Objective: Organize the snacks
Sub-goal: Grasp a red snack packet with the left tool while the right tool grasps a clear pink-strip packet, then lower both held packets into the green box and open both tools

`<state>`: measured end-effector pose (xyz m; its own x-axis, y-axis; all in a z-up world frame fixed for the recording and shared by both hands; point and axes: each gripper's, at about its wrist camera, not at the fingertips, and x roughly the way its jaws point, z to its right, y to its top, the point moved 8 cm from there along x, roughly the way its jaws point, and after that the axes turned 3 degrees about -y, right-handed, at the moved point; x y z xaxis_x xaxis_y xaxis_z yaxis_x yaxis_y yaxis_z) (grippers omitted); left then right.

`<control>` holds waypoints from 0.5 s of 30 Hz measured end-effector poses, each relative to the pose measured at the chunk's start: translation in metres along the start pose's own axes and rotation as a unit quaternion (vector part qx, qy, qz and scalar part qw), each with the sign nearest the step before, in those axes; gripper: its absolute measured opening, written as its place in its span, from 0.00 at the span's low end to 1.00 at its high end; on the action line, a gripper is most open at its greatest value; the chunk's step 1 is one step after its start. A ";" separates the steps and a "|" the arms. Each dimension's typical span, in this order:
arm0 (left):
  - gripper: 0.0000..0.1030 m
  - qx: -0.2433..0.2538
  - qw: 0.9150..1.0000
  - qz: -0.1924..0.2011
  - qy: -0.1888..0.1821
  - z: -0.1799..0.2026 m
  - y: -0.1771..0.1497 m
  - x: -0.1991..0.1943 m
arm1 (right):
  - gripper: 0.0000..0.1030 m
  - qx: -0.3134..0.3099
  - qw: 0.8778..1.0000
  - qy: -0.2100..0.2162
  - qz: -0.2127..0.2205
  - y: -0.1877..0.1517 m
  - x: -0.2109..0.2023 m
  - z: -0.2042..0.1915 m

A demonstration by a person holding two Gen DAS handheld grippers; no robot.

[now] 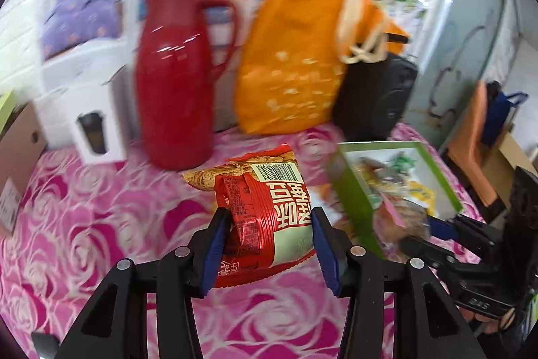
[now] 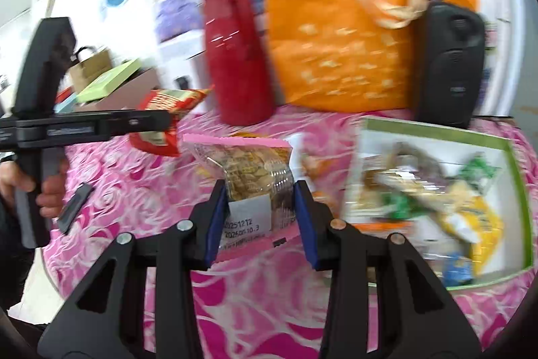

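Two handheld grippers over a table w/ pink rose-print cloth: left gripper has its jaws closed around a red snack packet, lifted near centre; right gripper has its jaws pinched on a clear cookie pack w/ pink trim, just left of the green-rimmed box already holding other snacks. Risks, as I judge: the slick, puffy packets could slip or get crushed, & both approaching the box together could clash or knock the red thermos jug at far side.

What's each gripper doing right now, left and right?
Left gripper: shut on the red snack packet, held above the pink cloth.
Right gripper: shut on the pink-edged cookie pack, beside the green box.
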<state>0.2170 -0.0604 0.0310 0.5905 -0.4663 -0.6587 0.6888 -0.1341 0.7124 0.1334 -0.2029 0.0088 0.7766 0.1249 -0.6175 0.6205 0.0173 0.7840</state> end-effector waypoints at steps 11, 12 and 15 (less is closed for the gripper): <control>0.48 0.097 0.987 -0.038 -0.122 0.162 0.015 0.070 | 0.40 0.094 0.977 -0.189 0.014 -0.024 -0.071 0.163; 0.47 0.103 0.986 -0.043 -0.128 0.173 0.015 0.078 | 0.41 0.105 0.974 -0.200 0.014 -0.028 -0.076 0.178; 0.24 0.111 0.980 -0.066 -0.153 0.205 0.012 0.103 | 0.41 0.124 0.966 -0.228 0.011 -0.038 -0.083 0.211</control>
<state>0.1992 -0.2895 0.0214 0.3247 -0.6676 -0.6700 0.6228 -0.3822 0.6827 0.0685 -0.4231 0.0166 0.7219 -0.3284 -0.6092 0.5666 -0.2250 0.7927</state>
